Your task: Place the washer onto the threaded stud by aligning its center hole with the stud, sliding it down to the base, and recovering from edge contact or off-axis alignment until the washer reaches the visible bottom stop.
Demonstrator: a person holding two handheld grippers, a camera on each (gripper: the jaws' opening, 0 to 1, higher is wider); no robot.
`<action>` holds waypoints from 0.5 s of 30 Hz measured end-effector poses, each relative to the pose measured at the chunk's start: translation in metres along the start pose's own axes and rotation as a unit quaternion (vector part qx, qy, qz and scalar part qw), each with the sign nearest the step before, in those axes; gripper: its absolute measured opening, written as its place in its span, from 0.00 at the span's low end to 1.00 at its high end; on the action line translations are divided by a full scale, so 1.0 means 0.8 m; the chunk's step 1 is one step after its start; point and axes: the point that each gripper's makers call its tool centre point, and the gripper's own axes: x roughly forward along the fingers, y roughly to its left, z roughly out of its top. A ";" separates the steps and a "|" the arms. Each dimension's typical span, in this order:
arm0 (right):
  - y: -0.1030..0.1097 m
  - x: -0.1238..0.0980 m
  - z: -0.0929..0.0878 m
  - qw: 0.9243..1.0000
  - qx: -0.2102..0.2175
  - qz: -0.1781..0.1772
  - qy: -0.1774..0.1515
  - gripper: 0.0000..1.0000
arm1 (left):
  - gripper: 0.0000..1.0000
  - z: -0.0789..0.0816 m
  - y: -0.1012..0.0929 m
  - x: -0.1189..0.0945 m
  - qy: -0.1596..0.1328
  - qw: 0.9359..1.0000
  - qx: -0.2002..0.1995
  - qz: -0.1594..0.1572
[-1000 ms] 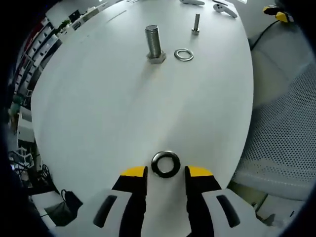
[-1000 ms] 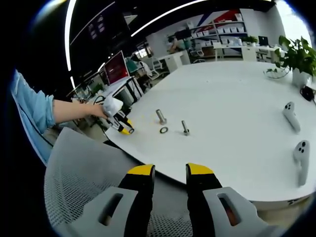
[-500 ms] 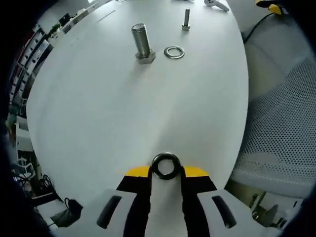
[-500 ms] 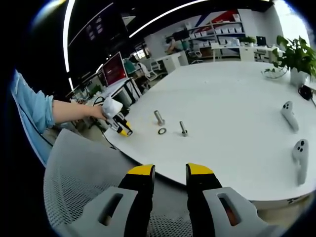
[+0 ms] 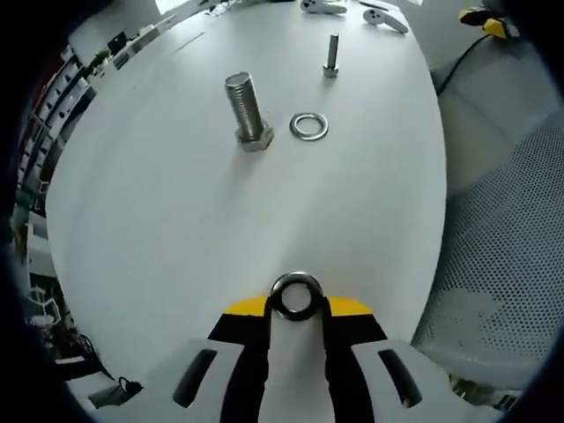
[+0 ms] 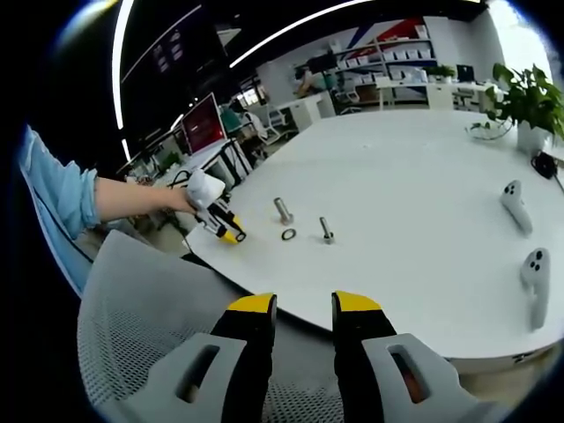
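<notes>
In the left gripper view my left gripper [image 5: 296,304] is shut on a dark steel washer [image 5: 296,295], held above the white table [image 5: 176,211]. Ahead stands a large threaded stud [image 5: 246,111] on its hex head, with a second washer [image 5: 308,126] lying flat to its right and a thin bolt [image 5: 331,55] farther off. In the right gripper view my right gripper [image 6: 302,308] stands open over a mesh chair, with nothing between its fingers. There the left gripper [image 6: 222,226] hovers over the table's near left edge, left of the large stud [image 6: 283,210], flat washer [image 6: 288,234] and thin bolt [image 6: 326,231].
A grey mesh chair [image 5: 515,211] stands beside the table's right edge in the left gripper view. Two white controllers [image 6: 529,247] and a potted plant [image 6: 529,106] sit at the table's far right in the right gripper view. A person's blue sleeve [image 6: 57,189] reaches in from the left.
My left gripper shut on the washer and lifted it off the table, moving toward the large stud. The right gripper has held still.
</notes>
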 end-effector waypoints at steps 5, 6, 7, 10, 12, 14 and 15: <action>-0.001 0.000 0.000 1.000 0.001 -0.002 -0.002 0.27 | 0.21 0.058 -0.006 0.017 -0.019 0.999 0.030 -0.008; -0.001 0.000 0.000 1.000 0.001 -0.002 -0.002 0.27 | 0.21 0.066 -0.006 0.020 -0.020 0.999 0.033 -0.010; -0.001 0.000 0.000 1.000 0.001 -0.002 -0.002 0.27 | 0.21 0.073 -0.006 0.023 -0.022 0.999 0.034 -0.010; -0.001 0.000 0.001 1.000 0.002 -0.003 -0.004 0.27 | 0.21 0.103 -0.012 0.031 -0.033 0.998 0.047 -0.015; -0.002 -0.001 0.001 1.000 0.003 -0.004 -0.005 0.27 | 0.21 0.113 -0.013 0.035 -0.030 0.997 0.062 -0.019; -0.002 -0.001 0.001 1.000 0.003 -0.005 -0.005 0.27 | 0.21 0.118 -0.011 0.037 -0.025 0.997 0.072 -0.021; -0.002 -0.001 0.001 1.000 0.004 -0.005 -0.006 0.27 | 0.21 0.120 -0.011 0.037 -0.024 0.997 0.072 -0.021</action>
